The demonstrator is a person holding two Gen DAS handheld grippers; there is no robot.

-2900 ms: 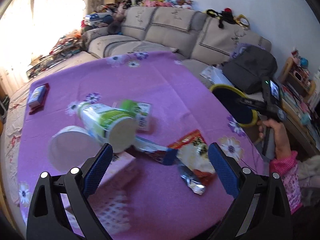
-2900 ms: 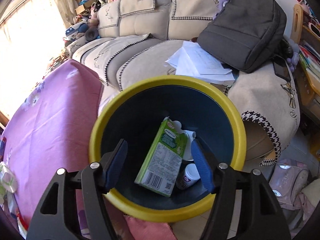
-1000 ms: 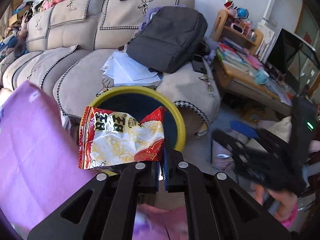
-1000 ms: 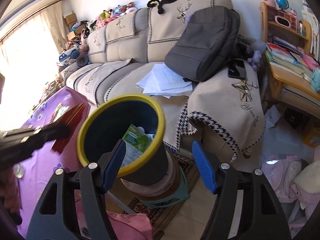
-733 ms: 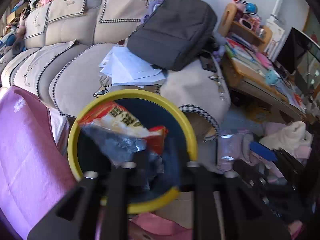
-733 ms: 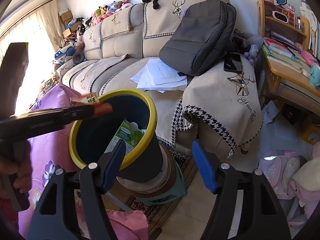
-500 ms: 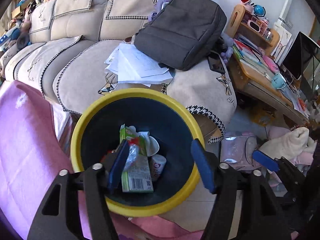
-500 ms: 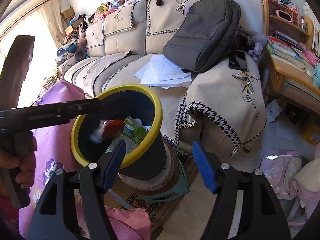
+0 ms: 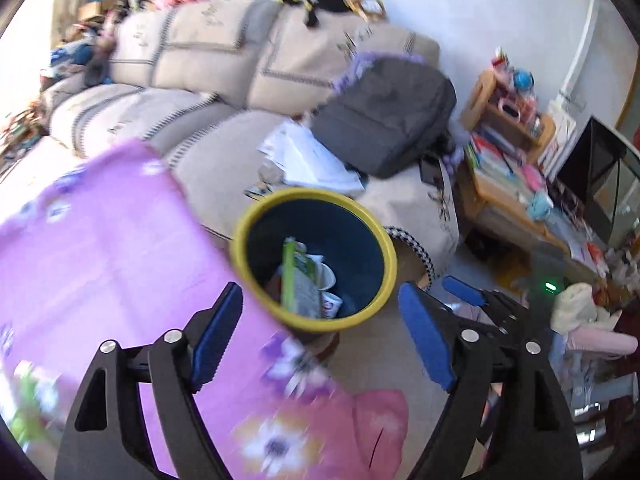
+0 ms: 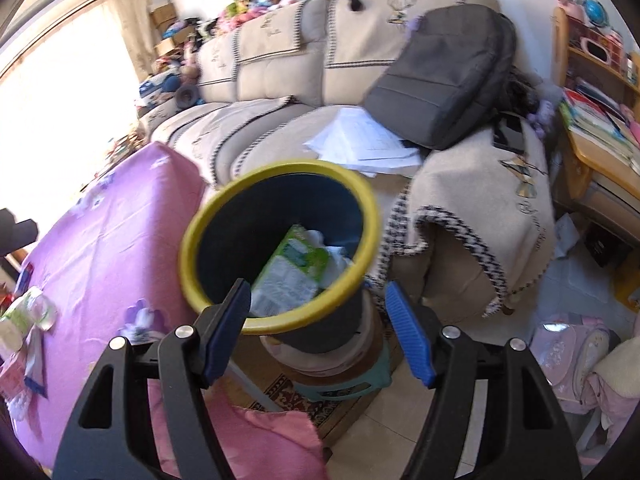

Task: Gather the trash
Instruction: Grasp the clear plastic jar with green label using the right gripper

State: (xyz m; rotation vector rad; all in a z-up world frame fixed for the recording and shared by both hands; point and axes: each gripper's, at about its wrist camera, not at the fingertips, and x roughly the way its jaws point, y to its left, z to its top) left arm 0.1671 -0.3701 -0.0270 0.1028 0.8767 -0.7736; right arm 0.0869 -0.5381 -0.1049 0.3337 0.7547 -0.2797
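Observation:
A dark blue bin with a yellow rim (image 9: 240, 227) (image 10: 188, 240) stands beside the purple table. Inside lie a green carton (image 9: 298, 284) (image 10: 296, 272) and white cups. My left gripper (image 9: 320, 336) is open and empty, back over the table edge, short of the bin. My right gripper (image 10: 316, 332) is open and empty, just in front of the bin's near rim. It shows in the left wrist view (image 9: 472, 300) to the right of the bin. More trash (image 10: 24, 316) lies on the table at the far left.
The purple flowered tablecloth (image 9: 100, 248) (image 10: 104, 240) covers the table left of the bin. A beige sofa (image 10: 400, 60) with a grey backpack (image 10: 444, 76) and papers stands behind. A wooden shelf with books (image 9: 508, 160) is at the right. The bin sits on a green stool (image 10: 344, 384).
My left gripper held the red snack bag over the bin, opened and dropped it in. It has since drawn back over the table. The right gripper came slightly closer to the bin.

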